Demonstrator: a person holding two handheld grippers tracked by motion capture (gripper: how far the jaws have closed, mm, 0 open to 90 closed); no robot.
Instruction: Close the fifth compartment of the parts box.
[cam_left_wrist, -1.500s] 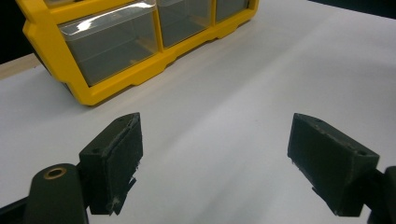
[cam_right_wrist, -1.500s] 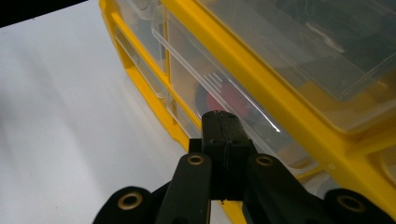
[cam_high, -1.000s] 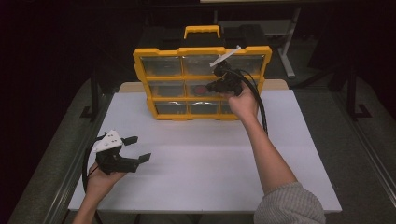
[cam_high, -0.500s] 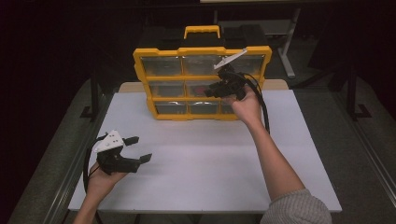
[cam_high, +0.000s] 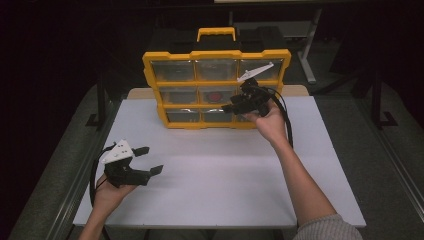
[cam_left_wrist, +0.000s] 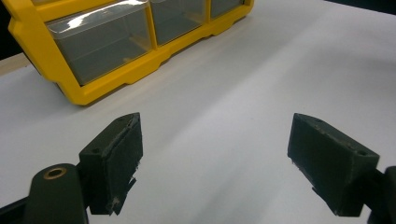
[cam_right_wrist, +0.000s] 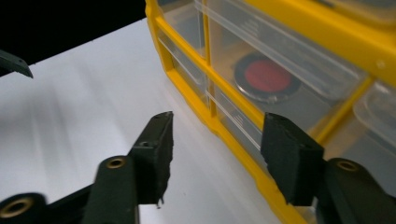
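A yellow organizer case (cam_high: 216, 84) with a handle stands upright at the back of the white table; its front is a grid of clear drawers. A red round disc (cam_high: 216, 95) lies in the middle drawer. My right gripper (cam_high: 231, 106) hovers just in front of the case's lower right drawers. Its jaws have just been opening and hold nothing. In the right gripper view the jaws (cam_right_wrist: 217, 119) frame the case's yellow frame (cam_right_wrist: 233, 109) and the red disc (cam_right_wrist: 267, 75) beyond. My left gripper (cam_high: 152, 160) rests open near the front left. Bare table lies between its pads (cam_left_wrist: 215, 121), and the case (cam_left_wrist: 116, 79) stands farther off.
The white table top (cam_high: 225, 175) stretches wide between the case and the front edge. A wooden strip (cam_high: 295, 91) shows behind the case. A metal rail (cam_high: 75, 180) runs along the table's left side, and dark floor surrounds the table.
The right gripper has shifted slightly down in front of the case and its jaws have spread from nearly shut to apart. The left gripper has kept still.
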